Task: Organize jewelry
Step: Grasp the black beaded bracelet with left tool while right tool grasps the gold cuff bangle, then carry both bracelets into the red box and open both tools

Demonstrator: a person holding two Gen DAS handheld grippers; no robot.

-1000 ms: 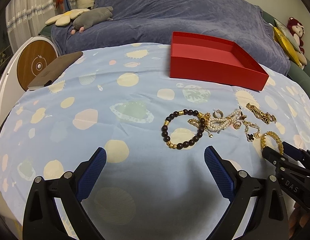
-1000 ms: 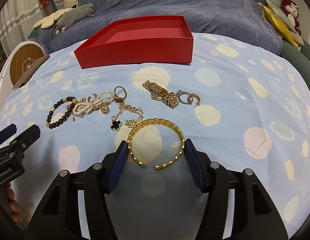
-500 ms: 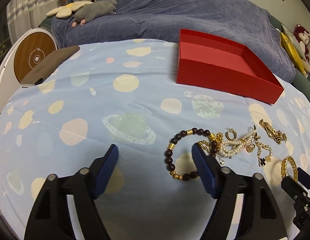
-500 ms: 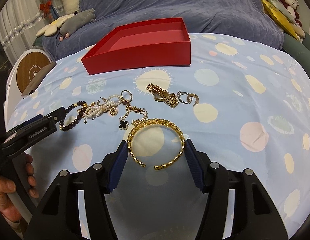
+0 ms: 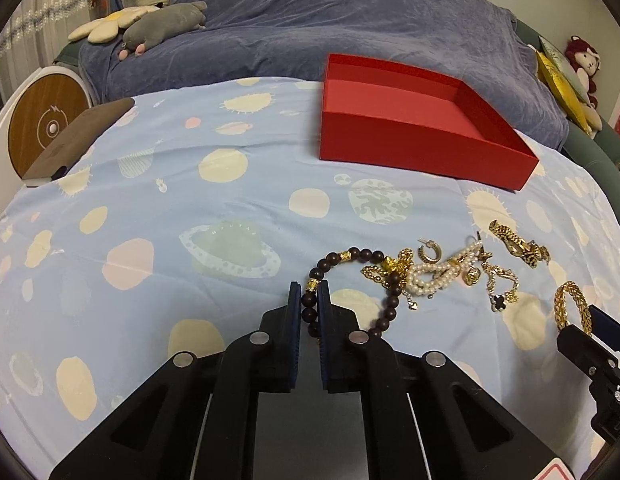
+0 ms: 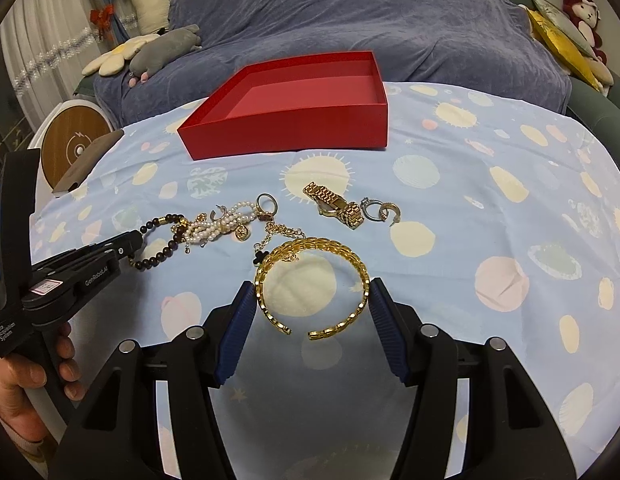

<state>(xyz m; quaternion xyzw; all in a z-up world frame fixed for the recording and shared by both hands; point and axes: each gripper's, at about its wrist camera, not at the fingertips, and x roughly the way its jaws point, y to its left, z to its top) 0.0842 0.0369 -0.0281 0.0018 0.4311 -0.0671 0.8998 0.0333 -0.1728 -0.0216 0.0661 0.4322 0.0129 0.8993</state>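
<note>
A pile of jewelry lies on the blue spotted cloth in front of an empty red box (image 5: 410, 120) (image 6: 294, 120). My left gripper (image 5: 309, 300) is shut on the left side of a dark bead bracelet (image 5: 352, 258) with gold beads; it also shows in the right wrist view (image 6: 132, 246). My right gripper (image 6: 312, 300) is open, its fingers either side of a gold cuff bangle (image 6: 310, 276), seemingly touching it. A pearl strand (image 5: 434, 276), a gold watch (image 6: 336, 206), earrings (image 6: 380, 212) and a clover chain (image 5: 500, 300) lie between.
A round wooden-faced device (image 5: 42, 132) and a brown flat pad (image 5: 76, 140) sit at the cloth's left edge. A blue-covered sofa (image 5: 350, 24) with plush toys stands behind the table.
My left gripper has moved forward and to the right and closed on the bead bracelet. My right gripper has stayed around the gold bangle.
</note>
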